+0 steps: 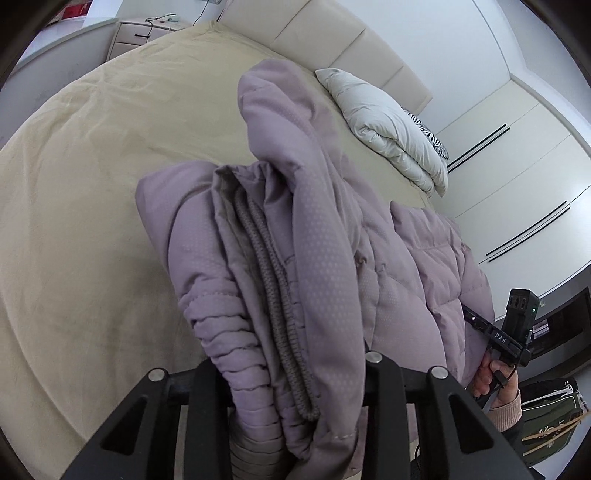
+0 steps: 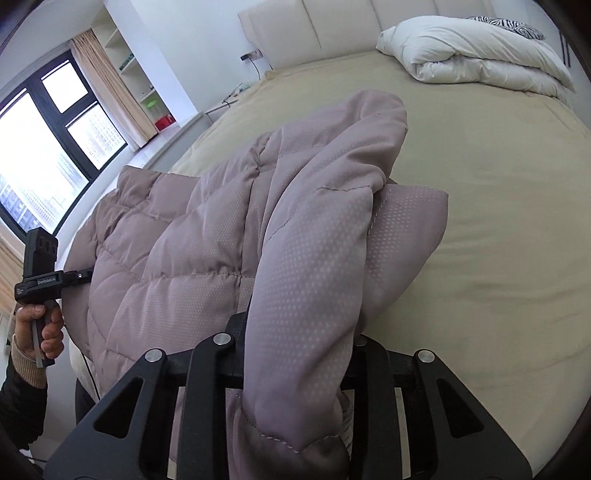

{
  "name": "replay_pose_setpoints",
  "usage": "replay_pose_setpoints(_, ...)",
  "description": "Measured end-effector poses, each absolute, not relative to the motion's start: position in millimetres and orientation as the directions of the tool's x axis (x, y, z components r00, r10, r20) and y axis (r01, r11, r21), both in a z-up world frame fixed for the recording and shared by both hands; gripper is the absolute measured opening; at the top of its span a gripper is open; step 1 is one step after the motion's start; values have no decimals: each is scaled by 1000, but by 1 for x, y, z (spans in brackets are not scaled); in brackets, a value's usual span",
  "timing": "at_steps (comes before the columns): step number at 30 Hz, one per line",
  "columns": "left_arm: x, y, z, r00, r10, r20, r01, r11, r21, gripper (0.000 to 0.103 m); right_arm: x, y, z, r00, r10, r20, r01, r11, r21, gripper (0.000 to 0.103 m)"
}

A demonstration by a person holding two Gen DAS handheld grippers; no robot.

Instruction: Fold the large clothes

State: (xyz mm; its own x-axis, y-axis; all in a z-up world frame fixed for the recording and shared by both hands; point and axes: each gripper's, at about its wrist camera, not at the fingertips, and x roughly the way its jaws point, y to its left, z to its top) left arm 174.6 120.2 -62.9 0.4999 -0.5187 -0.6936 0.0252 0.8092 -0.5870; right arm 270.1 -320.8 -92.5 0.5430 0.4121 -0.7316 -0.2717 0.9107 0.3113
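Note:
A mauve quilted puffer jacket is held up over the near edge of a bed, hanging between both grippers. My left gripper is shut on a bunched fold with a ribbed knit cuff. My right gripper is shut on another thick fold of the jacket. The jacket hides the fingertips in both views. The right gripper's body shows in the left wrist view. The left gripper's body shows in the right wrist view.
The bed has a tan sheet and a cream headboard. A folded white duvet lies by the headboard. A nightstand stands beside the bed, white wardrobes to one side, a window to the other.

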Motion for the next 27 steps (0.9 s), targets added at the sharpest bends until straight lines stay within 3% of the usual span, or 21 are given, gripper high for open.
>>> replay_pose_setpoints(7, 159, 134, -72, 508, -527, -681, 11, 795, -607, 36, 238, -295, -92, 543, 460, -702, -291, 888, 357, 25)
replay_pose_setpoints(12, 178, 144, -131, 442, -549, -709, -55, 773, -632, 37, 258, -294, -147, 508, 476, -718, -170, 872, 458, 25)
replay_pose_setpoints(14, 181, 150, -154, 429, -566, -704, -88, 749, -657, 43, 267, -305, -183, 486, 478, -732, -80, 858, 507, 26)
replay_pose_setpoints(17, 180, 159, -167, 437, -617, -654, -90, 694, -714, 50, 269, -338, -221, 502, 566, -654, 10, 752, 659, 35)
replay_pose_setpoints(21, 182, 154, -169, 432, -610, -664, -80, 708, -702, 53, 274, -342, -237, 516, 579, -631, 22, 728, 685, 48)
replay_pose_setpoints(27, 168, 162, -175, 457, -616, -641, -102, 680, -726, 59, 274, -341, -246, 524, 597, -608, 46, 692, 720, 55)
